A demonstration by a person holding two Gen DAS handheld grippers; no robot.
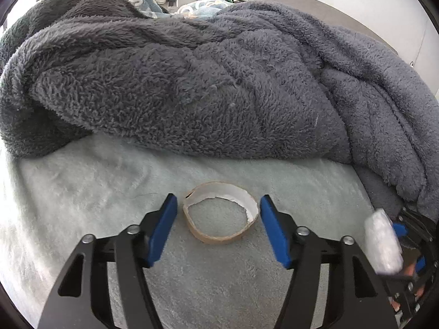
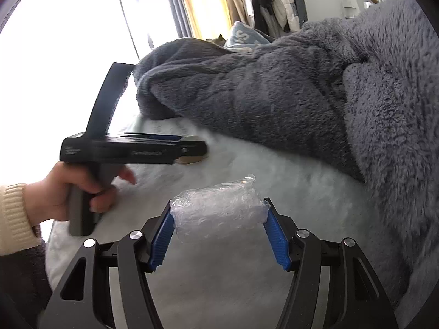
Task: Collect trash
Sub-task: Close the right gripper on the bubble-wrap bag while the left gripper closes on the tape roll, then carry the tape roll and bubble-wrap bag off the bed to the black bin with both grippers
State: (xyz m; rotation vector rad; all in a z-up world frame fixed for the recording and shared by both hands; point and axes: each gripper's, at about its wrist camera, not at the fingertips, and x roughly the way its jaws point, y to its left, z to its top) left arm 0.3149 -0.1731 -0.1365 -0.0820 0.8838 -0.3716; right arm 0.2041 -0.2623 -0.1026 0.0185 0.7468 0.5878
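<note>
Grey fleece blanket (image 1: 219, 87) heaped across the far side of the bed, covering most of both views. In front of it a pale fluffy bed cover (image 1: 82, 192) – bare, flat, everything else sits on it.

Left gripper (image 1: 218, 216): jaws spread, 1 blue pad either side of a cardboard tape ring (image 1: 221, 216). Ring lies flat on the bed cover, torn white lining on the inside. Small gap visible on both sides, so pads are not pressing it – straddling, not gripping. In the right wrist view the same gripper (image 2: 192, 148) shows side-on and blurred, held by a hand (image 2: 68, 194) with a cream knit cuff; the ring is only a tan smear at its tip there.

Right gripper (image 2: 219, 219): both blue ribbed pads pinching a wad of clear bubble wrap (image 2: 219, 211), which bulges above the fingertips and is off the bed cover. The left wrist view catches that wad (image 1: 384, 241) at the right edge, blurred, near the ring but apart from it.

Background: clothes hanging on a rack (image 2: 269, 0), bright window on the left.
</note>
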